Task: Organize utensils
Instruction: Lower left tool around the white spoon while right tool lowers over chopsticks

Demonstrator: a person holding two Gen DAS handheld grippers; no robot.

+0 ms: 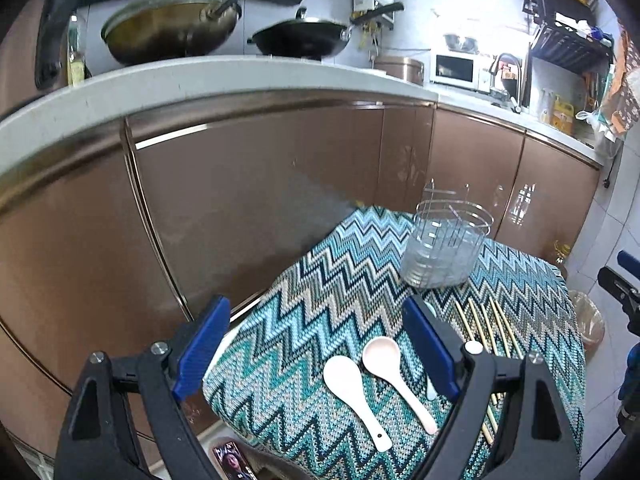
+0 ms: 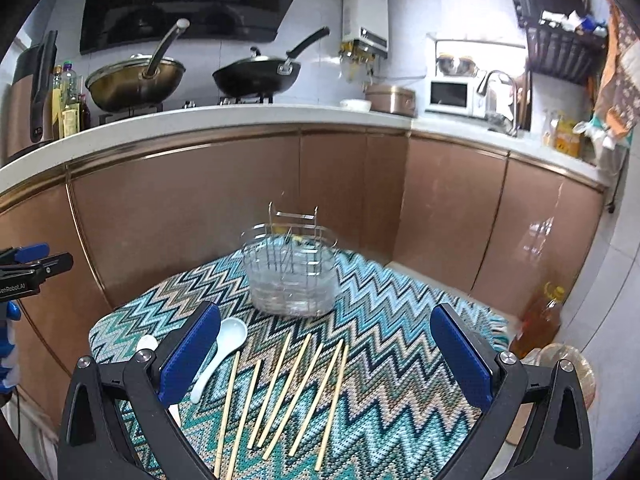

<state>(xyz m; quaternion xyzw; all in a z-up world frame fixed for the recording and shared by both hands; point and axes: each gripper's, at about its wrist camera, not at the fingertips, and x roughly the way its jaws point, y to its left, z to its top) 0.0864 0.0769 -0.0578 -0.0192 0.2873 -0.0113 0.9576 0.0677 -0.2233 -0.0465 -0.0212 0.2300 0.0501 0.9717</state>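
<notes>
Both wide open, gripping nothing: left gripper (image 1: pixel 316 350) over two white ceramic soup spoons (image 1: pixel 356 394) near table's left edge, right gripper (image 2: pixel 326 350) over loose bamboo chopsticks (image 2: pixel 294 394). Third white spoon (image 2: pixel 220 354) just beside chopsticks. Clear plastic holder with wire rack (image 2: pixel 292 276) upright toward far edge of zigzag-cloth table (image 2: pixel 400 312).

My left hand-held gripper (image 1: pixel 316 350) hangs wide open over the zigzag-clothed desk (image 1: pixel 280 400), gripping nothing. Two pale spoons (image 1: pixel 380 384) lie side by side between its fingers, a clear utensil holder (image 1: pixel 444 246) stands at one o'clock, and chopsticks (image 1: pixel 492 328) lie at three o'clock.
</notes>
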